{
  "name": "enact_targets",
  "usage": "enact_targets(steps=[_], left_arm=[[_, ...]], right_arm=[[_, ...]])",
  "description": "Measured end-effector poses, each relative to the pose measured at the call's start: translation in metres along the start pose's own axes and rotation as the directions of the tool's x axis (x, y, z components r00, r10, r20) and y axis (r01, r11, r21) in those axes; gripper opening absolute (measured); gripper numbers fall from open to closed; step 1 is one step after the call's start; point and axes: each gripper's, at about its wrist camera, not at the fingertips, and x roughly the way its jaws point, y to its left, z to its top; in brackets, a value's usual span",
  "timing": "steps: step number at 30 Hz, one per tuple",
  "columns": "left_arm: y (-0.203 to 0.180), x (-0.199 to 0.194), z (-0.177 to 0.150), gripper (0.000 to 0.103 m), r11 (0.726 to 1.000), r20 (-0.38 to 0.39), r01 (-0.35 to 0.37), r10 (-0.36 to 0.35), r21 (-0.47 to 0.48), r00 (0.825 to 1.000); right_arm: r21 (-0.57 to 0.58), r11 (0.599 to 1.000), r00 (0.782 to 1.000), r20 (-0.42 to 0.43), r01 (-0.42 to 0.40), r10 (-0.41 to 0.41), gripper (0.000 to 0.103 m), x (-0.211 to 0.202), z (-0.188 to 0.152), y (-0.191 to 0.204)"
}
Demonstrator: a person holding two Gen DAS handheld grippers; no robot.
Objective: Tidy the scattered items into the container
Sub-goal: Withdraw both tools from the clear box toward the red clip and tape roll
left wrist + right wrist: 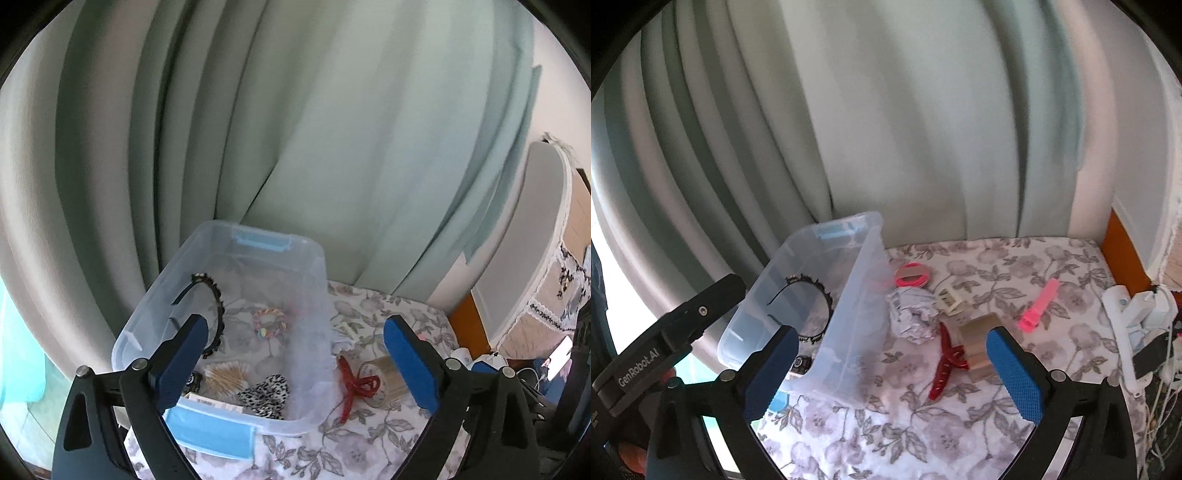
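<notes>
So we're roughly halfway: headband [216,295] and scrunchie [264,397] sit in the container [317,258] ahead-left of both wide-open, empty tools, red clip [943,363] and pink comb [1039,304] still outside between the right tool's [892,373] fingers.

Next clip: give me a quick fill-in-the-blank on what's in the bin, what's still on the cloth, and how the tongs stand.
1. The black headband lies ____ the clear bin.
2. The red hair claw lies on the floral cloth, ____ the bin.
3. The left tongs and right tongs both stand ____, gripping nothing.
4. The clip lying alone toward the right is ____ in colour.

Missing words: inside; outside; open; pink
</notes>
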Motion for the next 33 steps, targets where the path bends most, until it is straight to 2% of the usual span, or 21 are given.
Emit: enact_targets(steps=[5,10,14,19,27,33], left_arm=[[-0.025,-0.003,-0.001,0.097,0.999,0.015,0.008,-0.008,0.035,1.0],[-0.049,-0.005,-0.004,0.102,0.996,0.033,0.049,-0.052,0.068,0.998],[-0.065,-0.004,-0.008,0.103,0.993,0.025,0.09,-0.092,0.08,0.995],[-0.087,-0.006,-0.015,0.103,0.988,0.042,0.1,-0.106,0.122,0.994],[-0.108,0.007,-0.032,0.103,0.982,0.024,0.135,-0.14,0.135,0.99],[-0.112,0.025,-0.047,0.103,0.978,-0.05,0.165,-0.16,0.126,0.986]], right_arm=[[0.045,0.999,0.998,0.054,0.029,-0.032,0.103,-0.018,0.002,-0.026],[0.087,0.995,0.994,0.097,0.051,-0.06,0.103,-0.034,0.003,-0.05],[0.11,0.993,0.99,0.122,0.053,-0.067,0.103,-0.044,0.001,-0.066],[0.149,0.987,0.985,0.153,0.061,-0.084,0.103,-0.056,-0.005,-0.088],[0.198,0.975,0.979,0.157,0.097,-0.129,0.103,-0.063,-0.016,-0.118],[0.248,0.966,0.991,0.096,0.066,-0.093,0.103,-0.048,-0.03,-0.14]])
